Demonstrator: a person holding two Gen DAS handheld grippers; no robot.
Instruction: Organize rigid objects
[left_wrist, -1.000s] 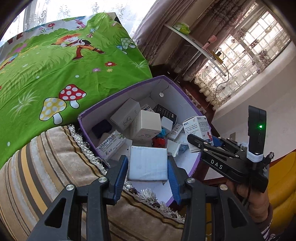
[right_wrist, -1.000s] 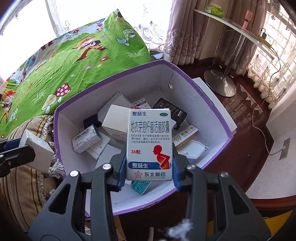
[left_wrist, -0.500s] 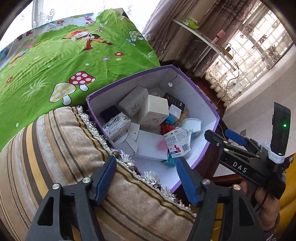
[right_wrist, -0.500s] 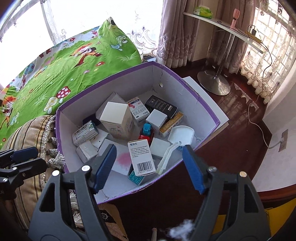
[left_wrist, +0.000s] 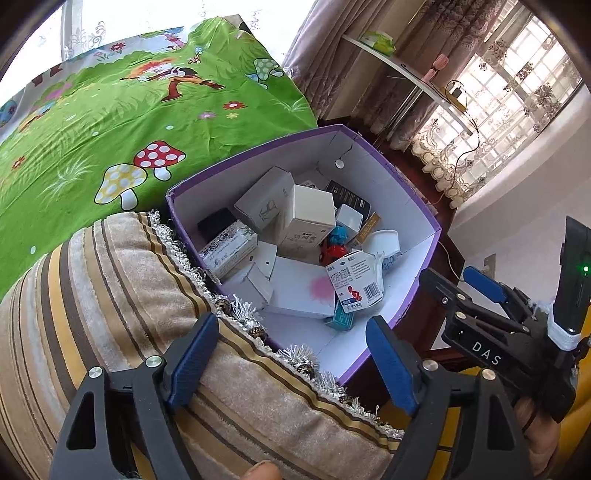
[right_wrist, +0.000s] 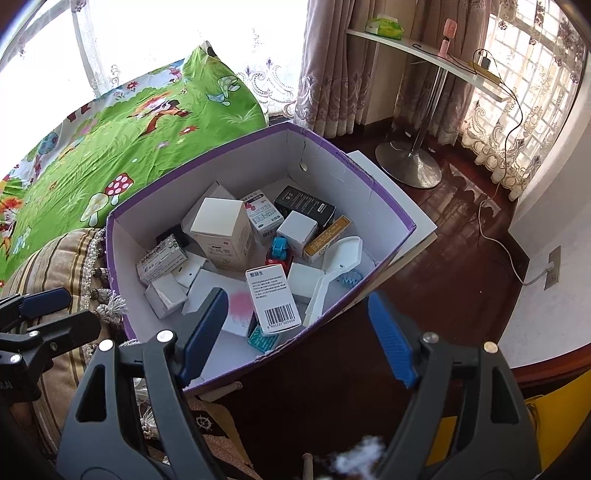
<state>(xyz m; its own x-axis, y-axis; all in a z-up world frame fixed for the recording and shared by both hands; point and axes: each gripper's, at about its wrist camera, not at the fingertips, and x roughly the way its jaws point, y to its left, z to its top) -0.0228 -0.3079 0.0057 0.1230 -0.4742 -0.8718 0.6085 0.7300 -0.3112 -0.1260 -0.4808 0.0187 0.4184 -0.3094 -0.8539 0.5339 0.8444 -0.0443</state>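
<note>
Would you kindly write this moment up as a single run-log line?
left gripper: jaws opening, empty | right gripper: jaws open, empty | medicine box: lying in purple box | stage: between picks

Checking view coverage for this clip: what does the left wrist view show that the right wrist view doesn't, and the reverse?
Left wrist only: the right gripper seen from the side, with the hand holding it, and a fingertip at the bottom edge.
Right wrist only: the round stand base on the dark floor, the wall socket, and the white board beyond the box.
Both: the purple box of cartons, the barcode carton, white scoop, striped cushion, green sheet. Both grippers are empty.
</note>
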